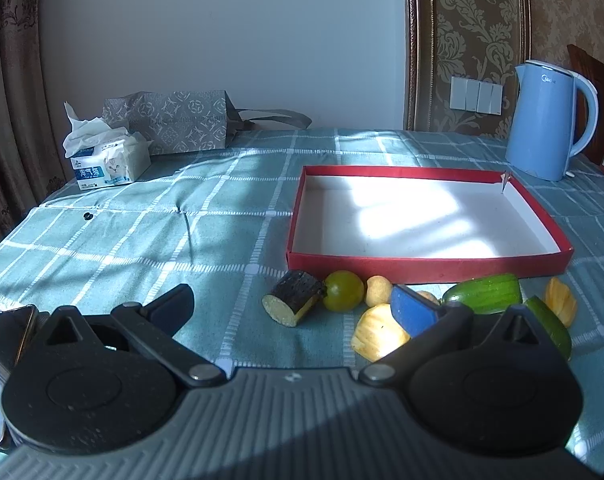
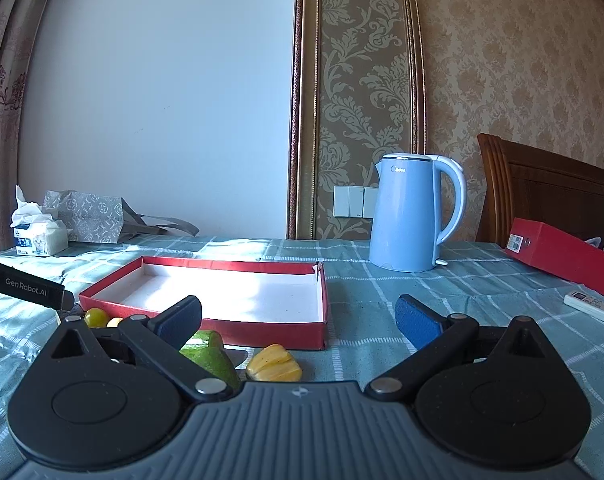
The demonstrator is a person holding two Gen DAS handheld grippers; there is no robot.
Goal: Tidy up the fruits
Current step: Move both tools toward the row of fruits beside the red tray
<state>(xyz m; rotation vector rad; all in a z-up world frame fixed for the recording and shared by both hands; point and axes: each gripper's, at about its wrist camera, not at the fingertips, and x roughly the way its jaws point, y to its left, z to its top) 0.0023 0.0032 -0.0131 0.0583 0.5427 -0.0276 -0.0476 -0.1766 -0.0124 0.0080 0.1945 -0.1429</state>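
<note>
Fruit sits in a loose row on the tablecloth just in front of the red tray's (image 1: 425, 270) near wall, none inside it. From the left wrist view: dark-skinned cut chunk (image 1: 292, 302), green grape-like fruit (image 1: 343, 296) touching it, small yellow piece (image 1: 377, 290), pale yellow ridged piece (image 1: 375, 338), green cucumber-like piece (image 1: 485, 292), second green piece (image 1: 553, 326), orange-yellow ridged piece (image 1: 561, 304) at far right.

Surface is a teal checked tablecloth (image 1: 206, 216), wrinkled, sun patches across it and the tray's white floor. Room: plain wall, damask wallpaper panel, curtain at left, blue kettle (image 1: 541, 124) behind the tray, tissue pack (image 1: 110, 164) and patterned gift bag (image 1: 174, 124) far left.

Only your right wrist view shows the red box (image 2: 569, 256), remote (image 2: 591, 306) and wooden headboard (image 2: 549, 192) at right, plus the other tool's black body marked GenRobot.AI. Only the left view shows the phone (image 1: 6, 344) at its left edge.

Your left gripper (image 1: 296, 308) is spread wide, holding nothing; the dark chunk lies between its fingers, and its right finger overlaps the pale ridged piece. Your right gripper (image 2: 298, 320) is also wide and unloaded; a green piece (image 2: 210, 354) sits just beside its left finger, a yellow ridged piece (image 2: 274, 364) between the fingers, close to the body.
</note>
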